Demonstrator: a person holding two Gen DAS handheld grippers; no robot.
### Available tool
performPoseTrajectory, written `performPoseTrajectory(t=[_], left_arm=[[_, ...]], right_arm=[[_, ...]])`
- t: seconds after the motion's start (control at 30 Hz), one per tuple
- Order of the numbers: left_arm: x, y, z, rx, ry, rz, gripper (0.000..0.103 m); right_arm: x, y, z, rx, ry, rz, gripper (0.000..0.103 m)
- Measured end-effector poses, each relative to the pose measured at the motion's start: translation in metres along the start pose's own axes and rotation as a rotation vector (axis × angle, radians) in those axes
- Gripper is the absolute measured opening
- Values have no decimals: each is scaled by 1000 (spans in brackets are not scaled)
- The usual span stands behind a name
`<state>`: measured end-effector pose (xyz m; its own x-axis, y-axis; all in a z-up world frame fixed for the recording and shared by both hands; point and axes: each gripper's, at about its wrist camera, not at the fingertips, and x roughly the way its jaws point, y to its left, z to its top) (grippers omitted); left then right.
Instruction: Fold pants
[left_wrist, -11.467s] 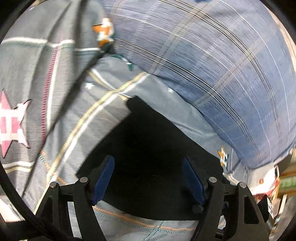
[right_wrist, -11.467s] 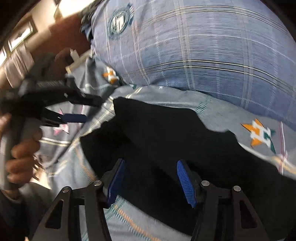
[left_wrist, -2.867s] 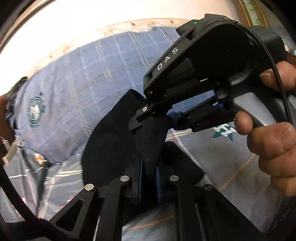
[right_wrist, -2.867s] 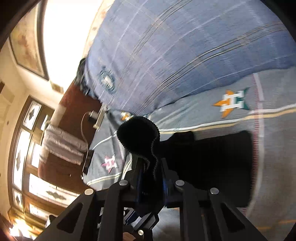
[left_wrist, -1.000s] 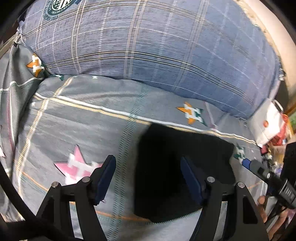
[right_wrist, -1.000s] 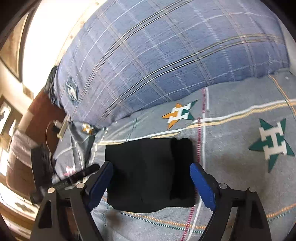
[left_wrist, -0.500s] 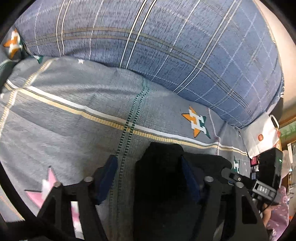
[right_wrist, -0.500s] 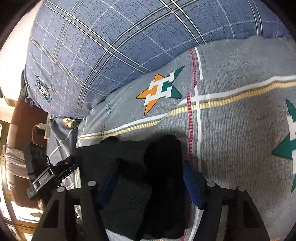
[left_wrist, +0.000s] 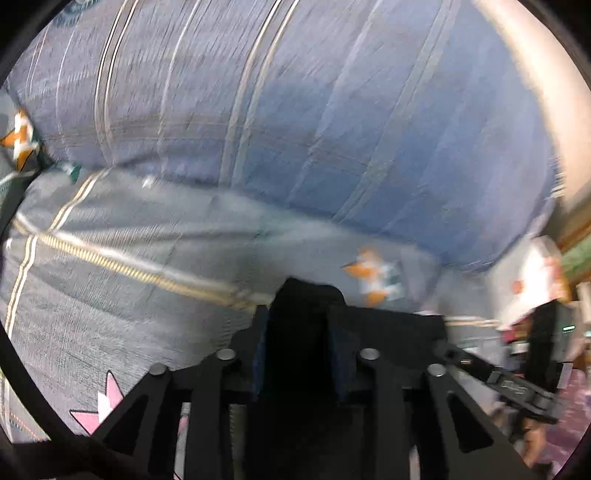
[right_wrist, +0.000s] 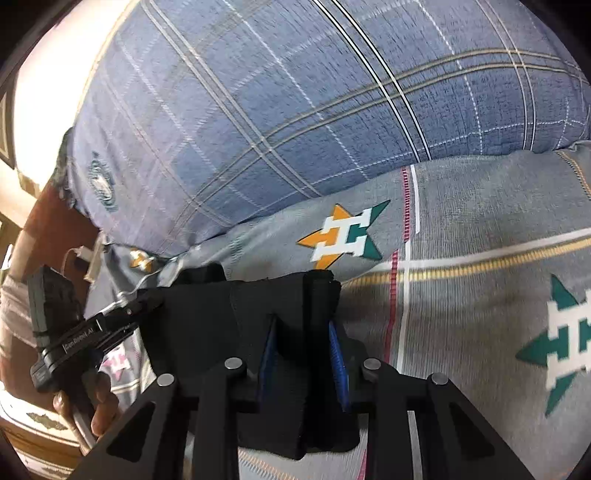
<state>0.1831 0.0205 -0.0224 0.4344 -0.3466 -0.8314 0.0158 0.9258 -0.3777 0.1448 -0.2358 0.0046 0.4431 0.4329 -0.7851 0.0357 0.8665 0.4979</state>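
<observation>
The black pants (right_wrist: 221, 314) lie folded into a thick bundle on a grey bedspread with star emblems (right_wrist: 480, 295). My right gripper (right_wrist: 303, 354) is shut on the bundle's right end, its blue pads (right_wrist: 338, 362) pressing the thick fold. My left gripper (left_wrist: 299, 350) is shut on the bundle's left end (left_wrist: 306, 306); the left wrist view is blurred by motion. The left gripper also shows in the right wrist view (right_wrist: 96, 328), and the right one in the left wrist view (left_wrist: 509, 384).
A big blue plaid pillow (right_wrist: 295, 110) lies right behind the pants. A white bag (left_wrist: 532, 280) and clutter sit at the bed's right end. A brown headboard or cabinet with cables (right_wrist: 55, 229) is on the left side.
Both grippers have moved down onto the folded pants and closed on its two ends; half a second ago their jaws stood open around the bundle.
</observation>
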Motion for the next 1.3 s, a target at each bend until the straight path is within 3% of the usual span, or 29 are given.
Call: performPoseTrajectory(t=[0.1, 0.17, 0.3, 0.33, 0.43, 0.53, 0.7, 0.77, 0.87, 0.9, 0.93, 1.0, 1.07, 1.2, 1.27, 1.3], left_arm=[[6, 12, -5, -68, -2, 24, 59], [-10, 13, -2, -72, 0, -2, 59], [-44, 18, -15, -95, -7, -13, 64], [-51, 21, -22, -99, -5, -20, 65], [-58, 29, -49, -100, 41, -12, 65], [-53, 34, -72, -112, 80, -32, 64], [-32, 25, -79, -82, 145, -31, 63], [-23, 30, -82, -117, 155, -27, 63], [-18, 34, -83, -158, 168, -76, 45], [-19, 33, -83, -153, 169, -91, 32], [-21, 28, -83, -136, 162, -95, 27], [-27, 16, -83, -77, 128, -58, 14], [-29, 7, -83, -28, 105, -26, 9], [-35, 6, -80, -19, 93, -56, 7], [-34, 9, -80, -39, 106, -31, 9], [-30, 10, -80, -41, 119, -16, 25]], right_arm=[[29, -10, -2, 28, 86, -39, 41], [21, -12, -1, 49, 79, -15, 46], [-16, -1, -5, 14, 19, 58, 78], [-25, 3, -9, -3, 11, 68, 79], [-39, 8, -24, -16, 11, 107, 79], [-36, -5, -46, 55, 39, 60, 79], [-16, -16, -59, 115, 104, 70, 76], [-9, -15, -60, 120, 119, 58, 69], [-2, -15, -62, 119, 138, 19, 60], [-3, -13, -63, 105, 137, 1, 56], [-4, -9, -64, 89, 133, -11, 54], [-8, -1, -64, 61, 127, -31, 40], [-13, 7, -63, 31, 119, -43, 37], [-17, 10, -65, 1, 127, -42, 31], [-23, 10, -65, 2, 122, -23, 31], [-26, 10, -64, 4, 113, -19, 31]])
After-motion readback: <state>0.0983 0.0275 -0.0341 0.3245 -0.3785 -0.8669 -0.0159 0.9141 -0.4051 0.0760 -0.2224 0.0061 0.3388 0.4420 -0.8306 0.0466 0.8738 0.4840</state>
